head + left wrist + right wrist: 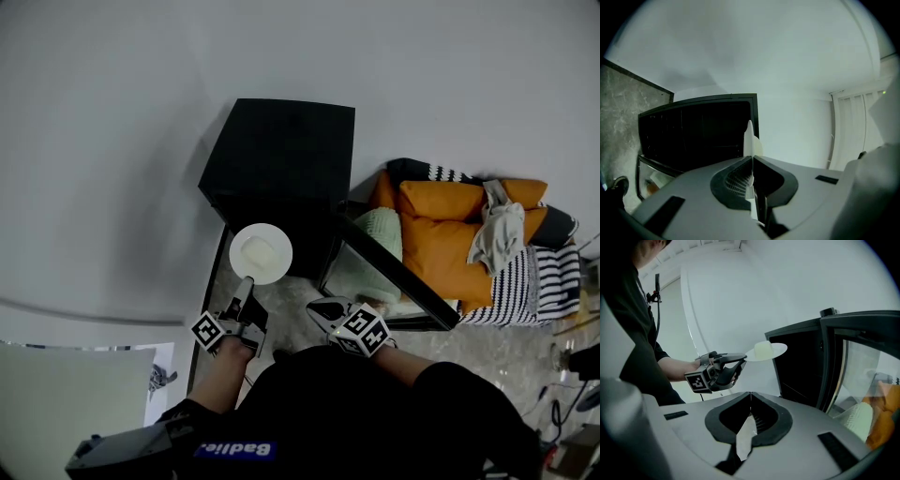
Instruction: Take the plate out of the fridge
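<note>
Black fridge [281, 150] is open, door [394, 267] swung wide. The plate [261, 253] is already out, level in front of it, with the left gripper [246, 284] clamped on its rim. The right gripper [750, 401] is closed, empty. I'd keep it flat so the pale lump [258, 250] doesn't slide.

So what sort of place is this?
Likely a lived-in room, perhaps a staged one: a small black fridge on a marbled floor against a white wall, with orange cushions heaped beside it.
</note>
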Demonstrator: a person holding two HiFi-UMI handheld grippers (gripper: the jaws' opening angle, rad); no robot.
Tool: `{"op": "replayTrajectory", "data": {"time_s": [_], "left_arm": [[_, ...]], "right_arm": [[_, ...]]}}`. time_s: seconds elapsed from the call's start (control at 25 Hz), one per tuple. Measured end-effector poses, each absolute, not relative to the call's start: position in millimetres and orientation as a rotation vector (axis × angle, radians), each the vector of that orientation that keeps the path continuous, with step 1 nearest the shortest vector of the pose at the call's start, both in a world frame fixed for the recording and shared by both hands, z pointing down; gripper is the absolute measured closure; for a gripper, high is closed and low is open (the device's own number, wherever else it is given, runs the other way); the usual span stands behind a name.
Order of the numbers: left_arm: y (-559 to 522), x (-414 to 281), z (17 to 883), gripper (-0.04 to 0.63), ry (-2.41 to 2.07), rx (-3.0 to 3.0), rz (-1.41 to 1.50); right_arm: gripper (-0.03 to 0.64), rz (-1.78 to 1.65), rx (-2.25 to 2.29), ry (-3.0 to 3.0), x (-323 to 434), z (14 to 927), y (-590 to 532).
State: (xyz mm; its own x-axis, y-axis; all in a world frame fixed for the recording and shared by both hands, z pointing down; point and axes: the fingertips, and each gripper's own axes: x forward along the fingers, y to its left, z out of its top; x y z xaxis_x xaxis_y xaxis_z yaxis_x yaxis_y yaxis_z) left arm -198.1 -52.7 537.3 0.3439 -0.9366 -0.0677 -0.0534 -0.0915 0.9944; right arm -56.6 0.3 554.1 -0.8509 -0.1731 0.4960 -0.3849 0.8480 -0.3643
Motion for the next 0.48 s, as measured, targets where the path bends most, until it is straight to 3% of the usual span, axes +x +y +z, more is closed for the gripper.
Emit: {"op": "replayTrajectory", "data": {"time_s": [0.48], "left_arm": [[-56.3,-190.4,481.1,0.581,-0.944,1.512,-1.006]], "right_arm": [[0.606,0.639,0.361,-2.597,-68.7,550.0,1.5]]}}
